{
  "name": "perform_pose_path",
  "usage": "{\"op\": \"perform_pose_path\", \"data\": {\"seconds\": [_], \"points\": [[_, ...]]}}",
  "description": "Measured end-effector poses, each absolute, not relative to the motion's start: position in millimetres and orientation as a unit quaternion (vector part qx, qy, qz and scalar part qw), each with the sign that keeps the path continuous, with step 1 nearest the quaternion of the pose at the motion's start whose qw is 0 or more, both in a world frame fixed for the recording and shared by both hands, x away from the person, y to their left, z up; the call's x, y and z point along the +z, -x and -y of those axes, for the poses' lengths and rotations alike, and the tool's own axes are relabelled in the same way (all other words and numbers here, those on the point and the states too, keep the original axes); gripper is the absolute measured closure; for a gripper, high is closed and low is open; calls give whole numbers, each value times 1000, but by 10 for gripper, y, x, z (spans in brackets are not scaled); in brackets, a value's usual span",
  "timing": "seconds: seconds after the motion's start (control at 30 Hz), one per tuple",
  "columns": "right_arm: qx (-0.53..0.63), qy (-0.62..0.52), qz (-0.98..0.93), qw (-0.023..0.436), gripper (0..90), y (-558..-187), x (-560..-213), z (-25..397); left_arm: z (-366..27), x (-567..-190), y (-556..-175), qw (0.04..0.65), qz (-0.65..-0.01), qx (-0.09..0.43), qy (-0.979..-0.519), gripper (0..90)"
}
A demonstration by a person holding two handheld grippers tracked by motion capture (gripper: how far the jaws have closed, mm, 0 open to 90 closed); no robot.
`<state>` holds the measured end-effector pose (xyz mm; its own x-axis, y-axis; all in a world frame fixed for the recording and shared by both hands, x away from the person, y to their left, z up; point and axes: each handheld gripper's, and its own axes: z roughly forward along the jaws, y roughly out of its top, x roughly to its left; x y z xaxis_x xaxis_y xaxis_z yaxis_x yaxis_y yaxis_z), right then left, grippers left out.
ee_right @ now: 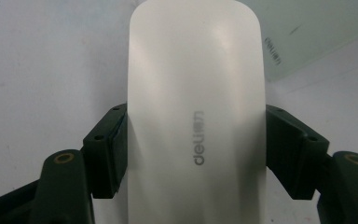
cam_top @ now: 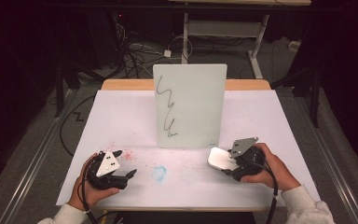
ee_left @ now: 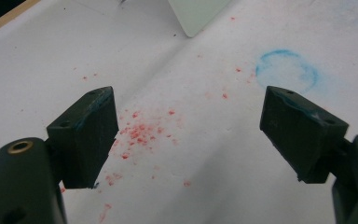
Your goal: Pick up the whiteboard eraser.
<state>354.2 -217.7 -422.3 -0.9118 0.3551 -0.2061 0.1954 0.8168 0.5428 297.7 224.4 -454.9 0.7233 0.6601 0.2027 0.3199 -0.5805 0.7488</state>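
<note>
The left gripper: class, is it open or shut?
Open. The left gripper has its jaws spread wide, bare table between them.

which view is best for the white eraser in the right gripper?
Right gripper view: the white eraser is close up between the jaws of the right gripper, which clamp its sides, logo readable. High view shows it small, partly under that gripper. Left gripper view adds nothing on it.

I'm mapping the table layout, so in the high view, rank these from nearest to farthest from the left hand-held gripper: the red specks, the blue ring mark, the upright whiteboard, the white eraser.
Measured from the left hand-held gripper:
1. Red specks, just beside its jaws.
2. Blue ring mark, a little to its right on the table.
3. Upright whiteboard, ahead at the table's centre.
4. White eraser, far right, clamped in the right hand-held gripper.
</note>
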Motion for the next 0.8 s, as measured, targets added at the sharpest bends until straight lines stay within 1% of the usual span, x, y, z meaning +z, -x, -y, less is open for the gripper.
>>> {"op": "perform_pose_path", "data": {"seconds": [0.03, 0.1, 0.17, 0.2, 0.33, 0.37, 0.8], "points": [[265, -146, -941, 151, 310, -3542, -4223, 2177, -2245, -4547, -2975, 359, -286, 238, -856, 183], [281, -149, -930, 183, 310, -3506, -4191, 2122, -2248, -4542, -2970, 361, -286, 240, -855, 183], [282, -152, -928, 190, 310, -3490, -4181, 2102, -2252, -4538, -2967, 362, -286, 242, -854, 183], [294, -152, -920, 210, 310, -3466, -4162, 2075, -2254, -4537, -2966, 362, -285, 242, -854, 183], [313, -164, -909, 224, 310, -3429, -4140, 2049, -2263, -4534, -2973, 367, -286, 246, -851, 183], [316, -163, -904, 235, 310, -3409, -4129, 2040, -2264, -4534, -2976, 367, -286, 246, -850, 183], [348, -184, -885, 249, 310, -3378, -4137, 2049, -2269, -4542, -2993, 372, -283, 247, -849, 190]]}}
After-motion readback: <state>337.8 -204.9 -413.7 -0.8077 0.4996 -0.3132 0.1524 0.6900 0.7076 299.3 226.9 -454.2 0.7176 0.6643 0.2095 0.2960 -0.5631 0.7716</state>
